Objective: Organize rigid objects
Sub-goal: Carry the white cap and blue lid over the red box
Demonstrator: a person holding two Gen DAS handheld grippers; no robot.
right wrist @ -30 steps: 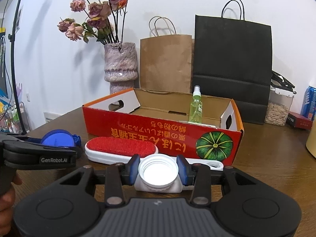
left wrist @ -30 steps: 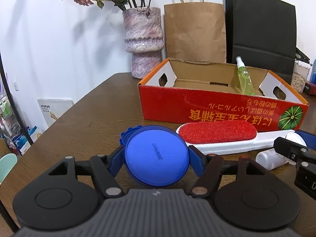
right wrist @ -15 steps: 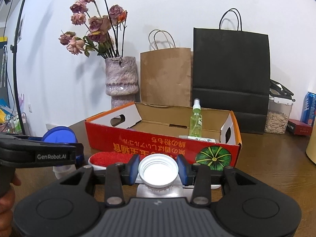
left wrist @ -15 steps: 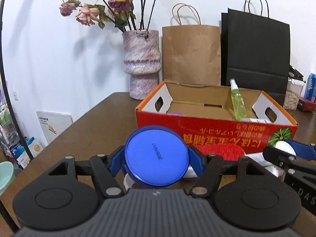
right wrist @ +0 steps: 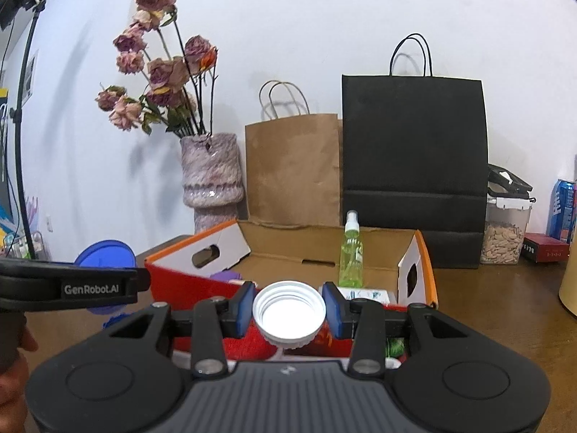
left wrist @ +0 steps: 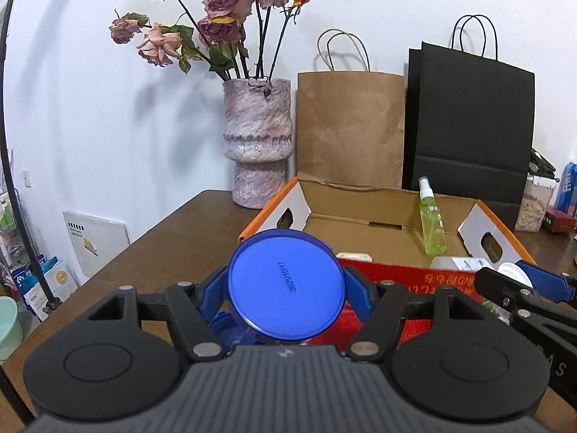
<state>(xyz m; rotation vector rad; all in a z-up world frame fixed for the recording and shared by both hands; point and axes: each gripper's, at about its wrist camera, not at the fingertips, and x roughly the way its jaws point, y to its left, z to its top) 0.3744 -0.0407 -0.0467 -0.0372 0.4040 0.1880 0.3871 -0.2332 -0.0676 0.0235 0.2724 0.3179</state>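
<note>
My left gripper (left wrist: 286,287) is shut on a round blue lid (left wrist: 286,285), held in the air in front of the red cardboard box (left wrist: 414,278). My right gripper (right wrist: 288,312) is shut on a white screw cap (right wrist: 288,312), also lifted, just before the box's front wall (right wrist: 180,285). The box is open at the top and holds a green spray bottle (right wrist: 351,256) standing upright and a white pack (right wrist: 364,294). A red lint brush (right wrist: 249,342) lies on the table below my right gripper. The left gripper with the blue lid (right wrist: 104,256) shows at the left in the right wrist view.
Behind the box stand a pink vase with dried roses (left wrist: 256,148), a brown paper bag (left wrist: 349,126) and a black paper bag (left wrist: 468,122). A clear jar of nuts (right wrist: 505,231), a blue can (right wrist: 560,205) and a small dark red box (right wrist: 544,247) are at the right.
Both grippers have risen from the table with their lids held. The brush and the white bottle have dropped below view, and the inside of the box shows more.
</note>
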